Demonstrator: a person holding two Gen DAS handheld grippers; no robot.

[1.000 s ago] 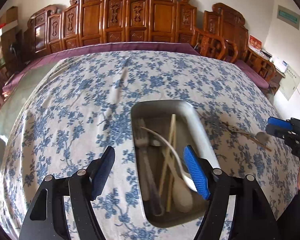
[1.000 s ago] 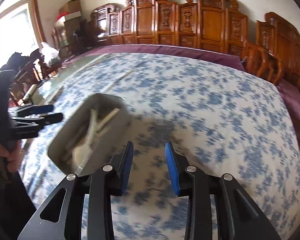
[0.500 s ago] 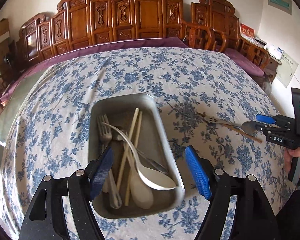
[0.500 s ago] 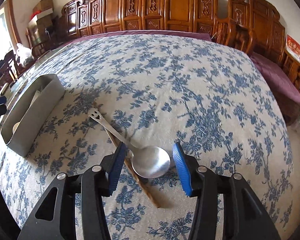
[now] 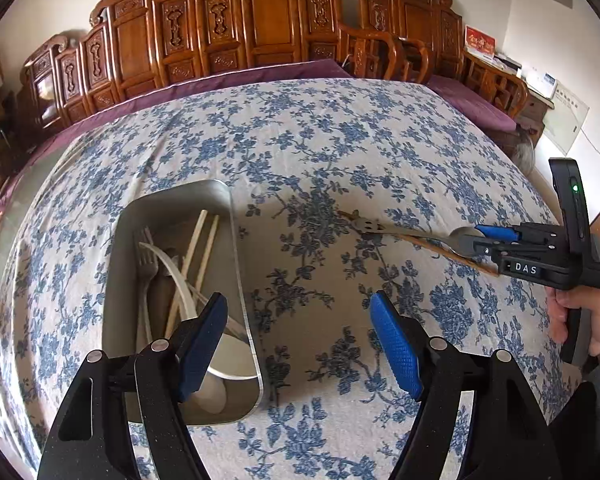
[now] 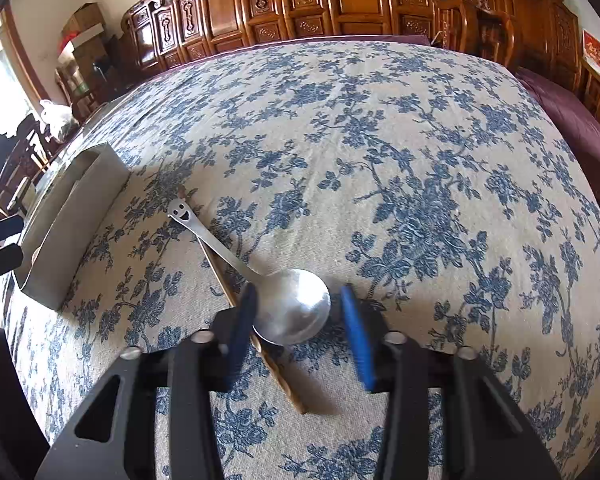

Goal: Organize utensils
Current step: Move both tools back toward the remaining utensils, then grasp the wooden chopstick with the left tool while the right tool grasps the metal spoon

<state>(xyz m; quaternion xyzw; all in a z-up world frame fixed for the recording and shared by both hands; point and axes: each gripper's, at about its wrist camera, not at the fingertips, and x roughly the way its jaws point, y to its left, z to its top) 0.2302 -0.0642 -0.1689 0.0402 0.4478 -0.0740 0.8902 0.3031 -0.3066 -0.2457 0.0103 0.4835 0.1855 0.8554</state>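
At 6 o'clock in the right wrist view, my right gripper (image 6: 296,328) straddles the bowl of the metal spoon (image 6: 288,308), jaws closing, pads not yet pressing. Risk: thin bowl lies flat on the table (image 6: 420,160), so pads may slip off or drag the wooden chopstick (image 6: 260,344) beneath. My left gripper (image 5: 300,340) hangs wide, empty, beside the tray (image 5: 236,264) at 9 o'clock. Versus half a second ago: spoon sits deeper between my right fingers; tray slid leftward in the left view.
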